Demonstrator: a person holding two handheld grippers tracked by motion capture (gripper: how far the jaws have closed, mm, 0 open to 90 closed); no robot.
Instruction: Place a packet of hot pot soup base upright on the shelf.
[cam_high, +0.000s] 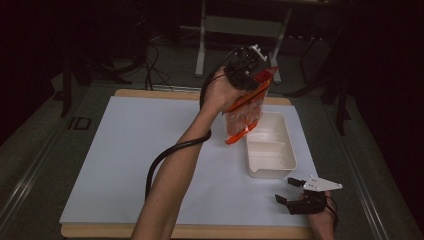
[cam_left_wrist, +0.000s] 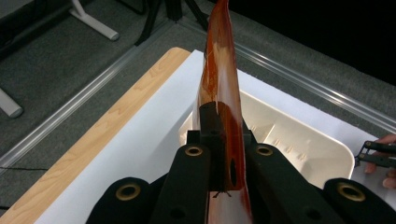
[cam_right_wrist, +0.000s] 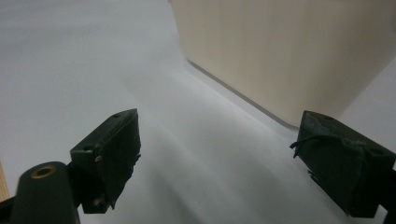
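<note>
Left gripper (cam_high: 248, 67) clenched on orange-and-clear plastic pouch (cam_high: 245, 112), lifted at 11 o'clock over cream plastic tray (cam_high: 272, 167). Right gripper (cam_high: 292, 190) released, at tray's 5 o'clock.

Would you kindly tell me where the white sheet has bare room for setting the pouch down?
The white sheet lies bare across its left half, beyond the left forearm. It is crowded at right: the orange-and-clear plastic pouch, shut in the left gripper, hangs over the cream rectangular tray; the open right gripper sits below.

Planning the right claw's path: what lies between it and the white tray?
Just bare white sheet between the right claw and the tray, seen in the right gripper view.
</note>
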